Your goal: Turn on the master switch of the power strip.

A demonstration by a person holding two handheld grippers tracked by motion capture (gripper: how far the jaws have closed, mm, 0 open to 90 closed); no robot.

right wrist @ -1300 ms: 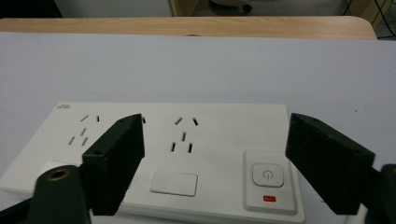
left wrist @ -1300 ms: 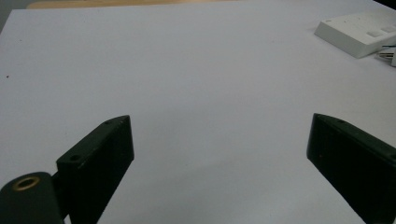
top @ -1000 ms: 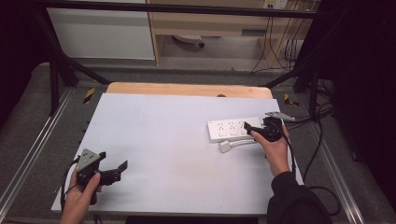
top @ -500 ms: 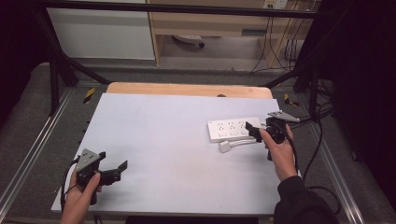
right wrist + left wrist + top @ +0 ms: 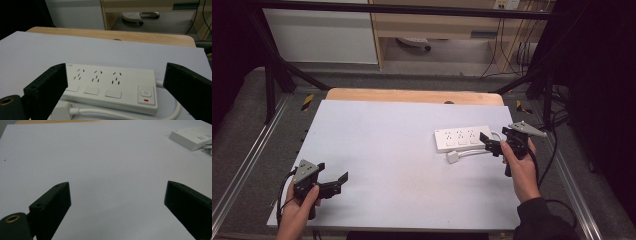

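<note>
A white power strip point(image 5: 461, 138) with three sockets lies on the right half of the table, and its white plug point(image 5: 453, 158) rests on the table just in front of it, at the end of the strip's curled cable point(image 5: 477, 152). My right gripper point(image 5: 489, 142) hovers open at the strip's right end, holding nothing. In the right gripper view the strip point(image 5: 110, 85) lies between and beyond the spread jaws of that gripper point(image 5: 116, 68), with the plug point(image 5: 61, 111) at the lower left. My left gripper point(image 5: 338, 184) is open and empty near the front left corner. The left gripper view shows its jaws spread wide point(image 5: 117, 186) and the strip point(image 5: 192, 137) far off.
The white tabletop point(image 5: 387, 150) has a wooden strip point(image 5: 412, 96) along its far edge. Metal rails point(image 5: 242, 170) run along both sides of the table. Cabinets and cables point(image 5: 507, 45) stand on the floor beyond.
My right gripper has drifted slightly to the right, back from the strip's end. The left gripper has stayed put.
</note>
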